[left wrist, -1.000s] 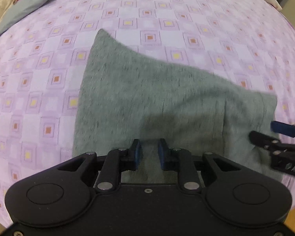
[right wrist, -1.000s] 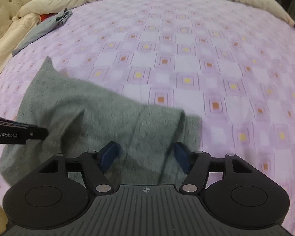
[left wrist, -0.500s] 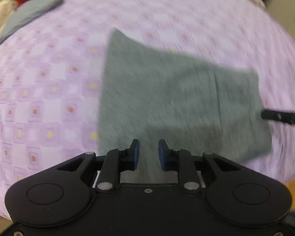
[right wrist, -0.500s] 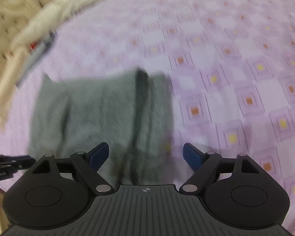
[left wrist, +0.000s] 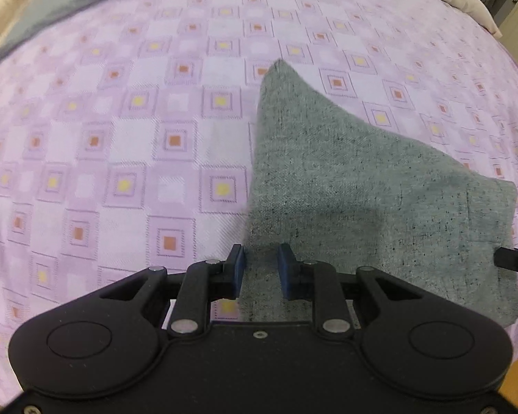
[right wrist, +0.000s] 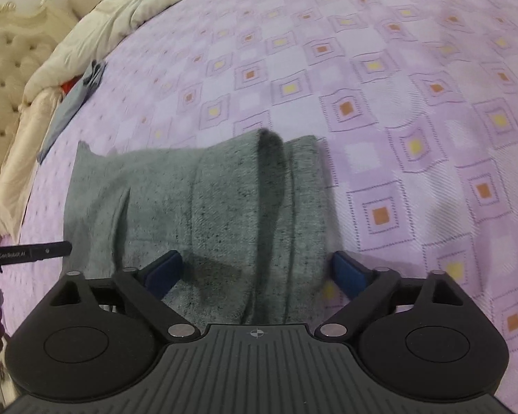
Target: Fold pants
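The grey pants [left wrist: 355, 186] lie folded into a compact bundle on the purple patterned bedspread [left wrist: 121, 145]. My left gripper [left wrist: 260, 270] hovers over their near left edge, its jaws a narrow gap apart and holding nothing. In the right wrist view the pants [right wrist: 224, 203] show a raised fold down the middle. My right gripper [right wrist: 255, 274] is wide open over their near right part, empty. The tip of the right gripper [left wrist: 514, 262] shows at the right edge of the left wrist view, and the left gripper's tip [right wrist: 27, 253] at the left of the right wrist view.
A folded grey-blue garment [left wrist: 62, 3] lies at the far left of the bed, also in the right wrist view [right wrist: 72, 103]. A cream duvet [right wrist: 127, 13] and tufted headboard [right wrist: 7, 65] border the bed. The bed edge is close beneath me.
My left gripper has shifted left, so the pants now sit to its right. My right gripper's jaws have opened wider and it has moved over the right end of the pants.
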`<state>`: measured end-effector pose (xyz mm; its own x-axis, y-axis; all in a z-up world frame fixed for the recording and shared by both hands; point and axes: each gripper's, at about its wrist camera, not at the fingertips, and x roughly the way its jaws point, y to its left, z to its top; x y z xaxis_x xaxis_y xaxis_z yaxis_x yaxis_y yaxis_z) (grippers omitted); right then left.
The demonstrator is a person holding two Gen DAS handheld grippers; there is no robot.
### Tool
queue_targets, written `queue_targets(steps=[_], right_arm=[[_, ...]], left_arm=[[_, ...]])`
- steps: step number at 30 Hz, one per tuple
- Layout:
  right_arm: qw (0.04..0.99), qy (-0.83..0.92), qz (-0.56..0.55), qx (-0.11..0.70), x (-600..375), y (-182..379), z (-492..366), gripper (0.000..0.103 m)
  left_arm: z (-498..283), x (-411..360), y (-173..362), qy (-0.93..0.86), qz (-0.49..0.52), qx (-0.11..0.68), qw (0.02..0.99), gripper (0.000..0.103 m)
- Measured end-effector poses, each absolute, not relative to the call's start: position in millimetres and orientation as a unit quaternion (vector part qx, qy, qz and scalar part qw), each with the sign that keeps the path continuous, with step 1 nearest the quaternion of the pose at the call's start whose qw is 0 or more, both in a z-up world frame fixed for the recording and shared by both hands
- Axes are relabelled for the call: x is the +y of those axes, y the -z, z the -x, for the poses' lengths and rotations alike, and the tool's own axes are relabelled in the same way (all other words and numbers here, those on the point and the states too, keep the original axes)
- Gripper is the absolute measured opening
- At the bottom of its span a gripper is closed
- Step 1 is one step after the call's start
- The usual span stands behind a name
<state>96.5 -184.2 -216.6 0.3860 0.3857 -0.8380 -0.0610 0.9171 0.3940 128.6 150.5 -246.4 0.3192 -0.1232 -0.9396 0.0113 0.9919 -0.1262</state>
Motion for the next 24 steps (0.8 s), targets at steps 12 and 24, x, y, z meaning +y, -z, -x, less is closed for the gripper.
queue_targets(steps=[12, 24], right_arm=[[0.821, -0.136, -0.136, 0.537, -177.2, 218.6, -102.6, 0.101], [0.816, -0.13, -0.161, 0.54, -175.2, 213.5, -105.7, 0.05]], left_arm=[[-134.4, 172.5, 264.1, 0.06, 0.073, 0.594, 0.799, 0.042], [-164.6, 154.8, 274.1, 0.054, 0.133, 0.609, 0.78, 0.016]])
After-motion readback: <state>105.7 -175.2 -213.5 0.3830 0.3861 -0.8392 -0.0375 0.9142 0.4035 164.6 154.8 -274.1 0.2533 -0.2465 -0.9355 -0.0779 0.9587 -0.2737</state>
